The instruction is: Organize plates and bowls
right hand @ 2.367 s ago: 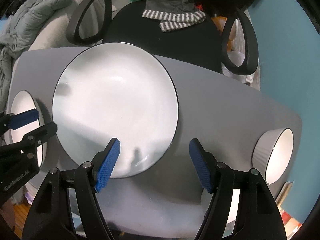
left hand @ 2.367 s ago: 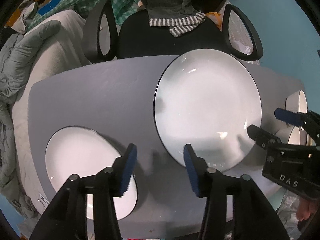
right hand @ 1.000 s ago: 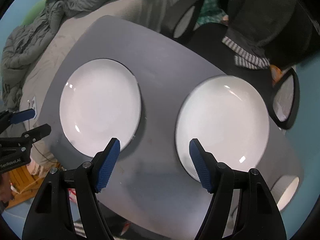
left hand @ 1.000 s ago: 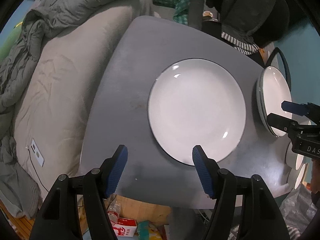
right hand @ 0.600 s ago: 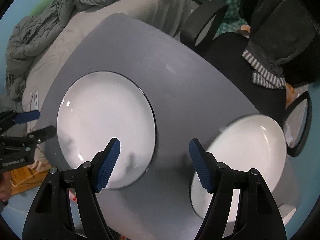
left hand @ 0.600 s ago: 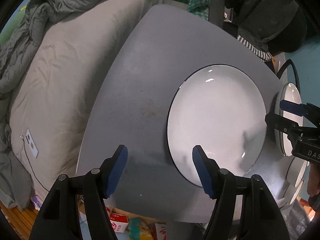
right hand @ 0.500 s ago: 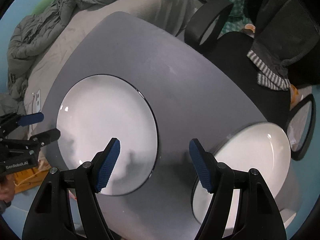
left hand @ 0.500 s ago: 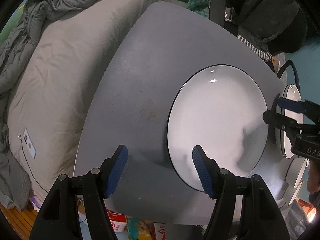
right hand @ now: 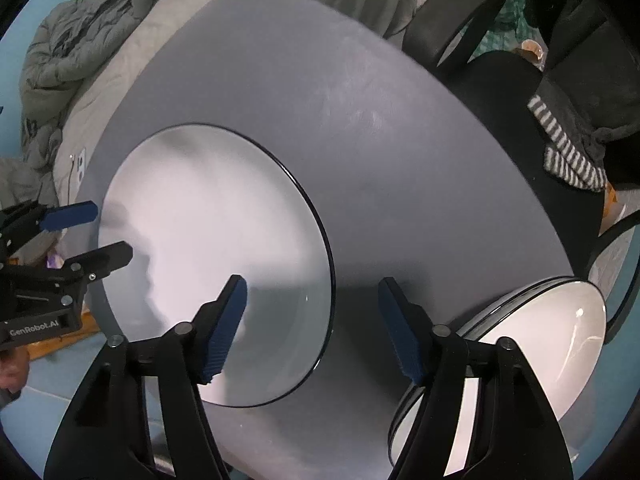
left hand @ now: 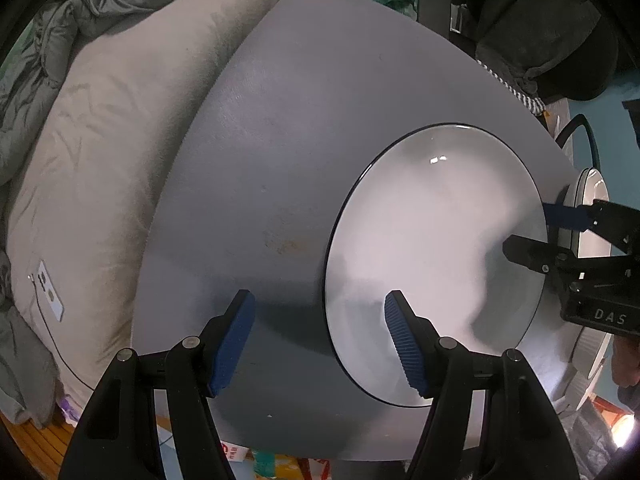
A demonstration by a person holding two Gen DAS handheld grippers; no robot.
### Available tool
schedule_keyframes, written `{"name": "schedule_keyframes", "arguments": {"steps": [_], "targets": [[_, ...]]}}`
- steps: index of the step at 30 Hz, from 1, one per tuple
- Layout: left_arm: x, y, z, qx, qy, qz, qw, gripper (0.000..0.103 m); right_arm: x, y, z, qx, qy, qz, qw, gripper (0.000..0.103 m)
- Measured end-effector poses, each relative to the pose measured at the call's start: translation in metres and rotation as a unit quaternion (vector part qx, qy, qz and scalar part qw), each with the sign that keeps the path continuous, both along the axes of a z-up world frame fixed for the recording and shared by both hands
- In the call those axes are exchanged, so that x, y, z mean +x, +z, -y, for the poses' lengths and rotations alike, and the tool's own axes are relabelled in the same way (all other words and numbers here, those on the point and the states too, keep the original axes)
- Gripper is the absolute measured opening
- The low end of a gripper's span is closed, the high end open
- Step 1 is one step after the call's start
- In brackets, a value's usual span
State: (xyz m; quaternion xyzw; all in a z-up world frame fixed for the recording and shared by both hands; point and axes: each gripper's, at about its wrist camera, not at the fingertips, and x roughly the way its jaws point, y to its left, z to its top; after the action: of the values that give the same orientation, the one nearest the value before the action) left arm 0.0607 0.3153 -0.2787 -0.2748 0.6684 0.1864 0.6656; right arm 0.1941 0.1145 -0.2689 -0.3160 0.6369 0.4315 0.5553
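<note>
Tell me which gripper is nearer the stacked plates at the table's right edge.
Right. The right gripper hangs open just left of the stacked plates, one finger near their rim. The left gripper straddles the single plate's far left rim.

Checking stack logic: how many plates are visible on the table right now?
3, at least. One large plate lies alone between the left gripper and right gripper; two more sit as a stacked pair at the table's right edge. Others may be out of frame.
</note>
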Motion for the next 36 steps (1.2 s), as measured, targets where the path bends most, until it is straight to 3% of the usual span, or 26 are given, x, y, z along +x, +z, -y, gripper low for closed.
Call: {"name": "schedule_keyframes", "arguments": {"steps": [7,9,13,19,36], "targets": [[-0.007,-0.008,-0.001,-0.031,0.019,0.009,0.9993,0.067,-0.001,-0.008,0.009,-0.002,-0.022,-0.033,0.999,0.048],[-0.01,-0.01,-0.002,-0.035,0.028,0.009,0.999,0.044,-0.002,-0.009,0.011,0.0,-0.027,-0.041,0.999,0.044],[-0.011,-0.011,-0.006,-0.05,0.039,0.009,0.998,0.035,0.001,-0.011,0.013,0.001,-0.037,-0.05,0.998,0.026],[-0.006,-0.012,-0.006,-0.07,0.045,0.014,0.9964,0.018,0.006,-0.013,0.018,0.006,-0.06,-0.067,0.996,0.017],[-0.002,-0.002,0.003,-0.063,0.042,0.011,0.9971,0.017,0.009,-0.004,0.027,-0.002,-0.093,-0.081,0.992,0.014]]}}
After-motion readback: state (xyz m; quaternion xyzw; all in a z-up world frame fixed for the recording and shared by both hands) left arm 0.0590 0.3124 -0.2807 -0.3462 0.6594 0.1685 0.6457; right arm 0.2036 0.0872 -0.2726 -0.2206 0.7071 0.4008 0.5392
